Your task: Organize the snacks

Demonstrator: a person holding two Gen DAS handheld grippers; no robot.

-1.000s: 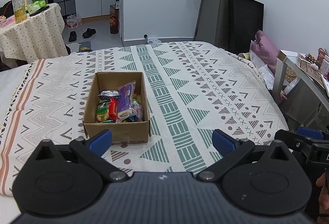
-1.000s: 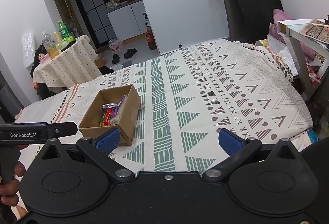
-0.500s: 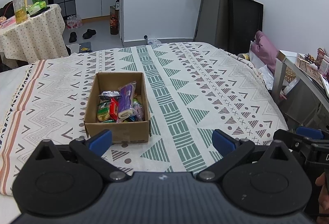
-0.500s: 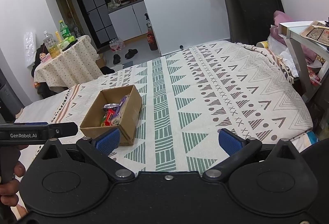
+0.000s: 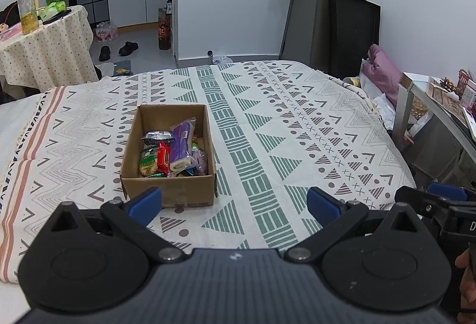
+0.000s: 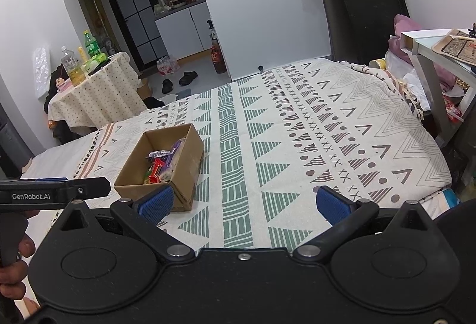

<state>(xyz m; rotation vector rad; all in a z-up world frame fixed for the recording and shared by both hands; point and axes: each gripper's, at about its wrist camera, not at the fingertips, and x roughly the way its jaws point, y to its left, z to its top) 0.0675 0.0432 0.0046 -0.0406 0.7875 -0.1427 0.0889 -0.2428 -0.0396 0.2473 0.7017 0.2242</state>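
A brown cardboard box (image 5: 169, 190) stands on the patterned bedspread (image 5: 297, 121), left of centre. It holds several snack packets (image 5: 174, 149), among them a purple one and a red one. The box also shows in the right wrist view (image 6: 181, 175) with the snack packets (image 6: 162, 164) inside. My left gripper (image 5: 235, 206) is open and empty, held above the bed's near edge, just short of the box. My right gripper (image 6: 242, 203) is open and empty, to the right of the box. Each gripper shows at the edge of the other's view.
A small round table (image 5: 44, 50) with bottles stands at the far left. A glass side table (image 5: 440, 112) with clutter stands at the right of the bed. A dark chair (image 6: 366, 11) and a pink pillow (image 5: 383, 74) are at the far right. Shoes (image 5: 119, 48) lie on the floor.
Both grippers have drawn back and risen very slightly; the box looks a touch farther off. Nothing was taken hold of or let go.
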